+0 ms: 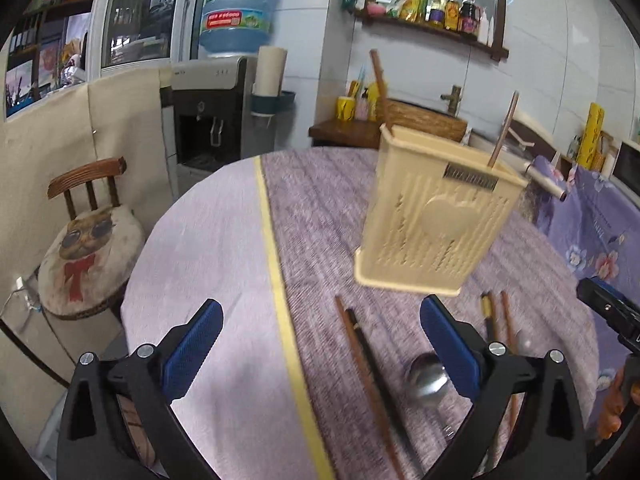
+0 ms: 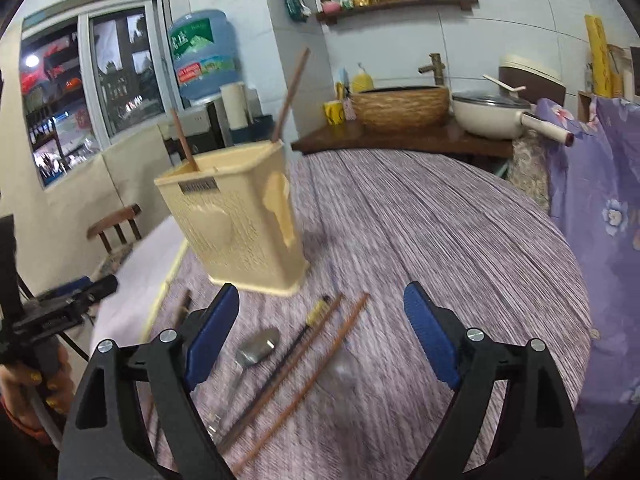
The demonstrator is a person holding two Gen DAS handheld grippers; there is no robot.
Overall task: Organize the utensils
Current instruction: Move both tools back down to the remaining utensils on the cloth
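Note:
A cream plastic utensil holder [image 1: 436, 216] stands on the round table; it also shows in the right wrist view [image 2: 236, 220]. Brown chopsticks [image 2: 290, 96] stick up out of it. In front of it lie loose chopsticks [image 1: 368, 364] [image 2: 304, 368] and a metal spoon [image 1: 428, 376] [image 2: 258, 346]. My left gripper [image 1: 320, 344] is open and empty, above the table near the spoon. My right gripper [image 2: 320, 340] is open and empty, above the loose chopsticks. The right gripper also shows at the edge of the left wrist view [image 1: 608, 304], and the left gripper in the right wrist view [image 2: 76, 296].
The table [image 2: 440, 240] has a purple cloth with a yellow stripe [image 1: 276, 280]. A chair with a cat cushion [image 1: 88, 248] stands at the left. A water dispenser [image 1: 216, 120], a woven basket [image 2: 400, 106] and a pot [image 2: 492, 114] sit behind the table.

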